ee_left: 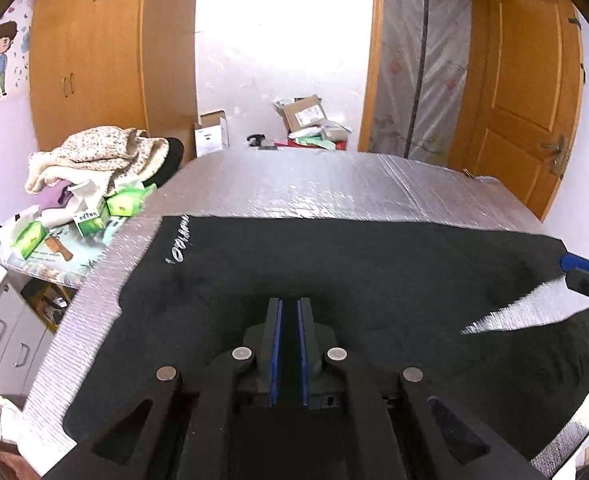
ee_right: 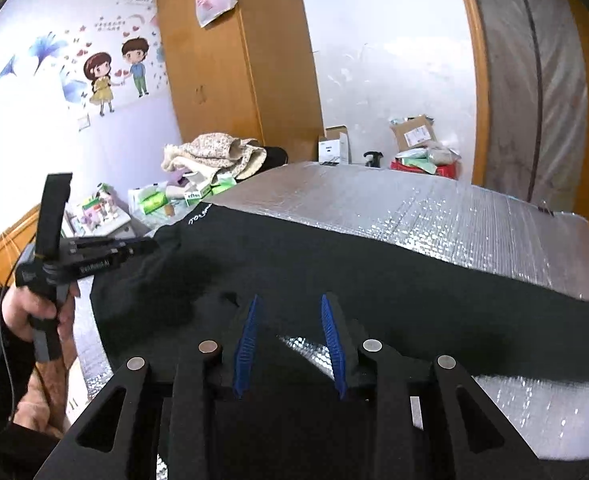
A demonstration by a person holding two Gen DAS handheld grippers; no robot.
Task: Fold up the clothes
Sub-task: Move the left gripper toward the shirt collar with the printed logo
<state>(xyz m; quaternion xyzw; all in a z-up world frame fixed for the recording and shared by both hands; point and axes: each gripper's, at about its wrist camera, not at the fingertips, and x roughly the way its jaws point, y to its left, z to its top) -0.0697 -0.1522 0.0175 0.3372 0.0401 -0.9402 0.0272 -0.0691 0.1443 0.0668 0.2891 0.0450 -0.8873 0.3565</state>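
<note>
Silver mat (ee_left: 334, 184) seen spread under black garment (ee_left: 334, 264), which is laid flat across near half; dark, matte fabric, white script logo (ee_left: 179, 246) printed at far left corner, one hem fold lifted at right. Left gripper (ee_left: 289, 304) held over cloth, jaws narrowed, nothing between. Right gripper (ee_right: 290, 300) held wide over near edge.

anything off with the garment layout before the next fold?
The black garment does not lie flat: near the right gripper a wedge of the silver mat shows through between two layers, so that side looks bunched or unevenly folded. Its far edge with the white lettering runs straight.
</note>
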